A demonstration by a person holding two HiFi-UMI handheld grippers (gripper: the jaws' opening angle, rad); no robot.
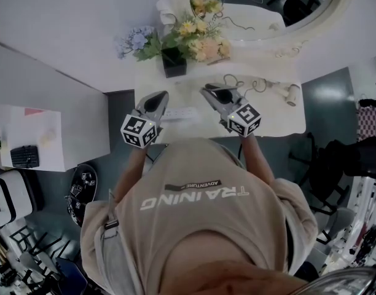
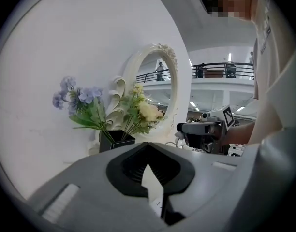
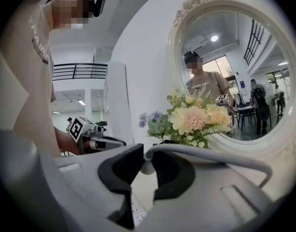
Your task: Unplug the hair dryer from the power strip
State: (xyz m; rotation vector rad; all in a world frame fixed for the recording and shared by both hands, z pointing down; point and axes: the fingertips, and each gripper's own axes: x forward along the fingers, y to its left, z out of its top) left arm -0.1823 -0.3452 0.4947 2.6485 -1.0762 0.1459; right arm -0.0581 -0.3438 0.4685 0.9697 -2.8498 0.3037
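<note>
Right gripper (image 3: 147, 161) is clamped on the white plug (image 3: 147, 168), cord (image 3: 211, 153) trailing right toward the hair dryer (image 1: 290, 94); left gripper (image 2: 148, 146) is pinched closed, empty.

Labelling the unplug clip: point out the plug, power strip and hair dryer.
plug (image 3: 147, 167): right gripper view, its white rounded body.
power strip (image 1: 182, 112): head view, middle of its white top.
hair dryer (image 1: 292, 94): head view, its pale body.

The plug (image 3: 147, 166) is mostly hidden between the right jaws — the power strip (image 3: 135, 211) shows only a sliver.
</note>
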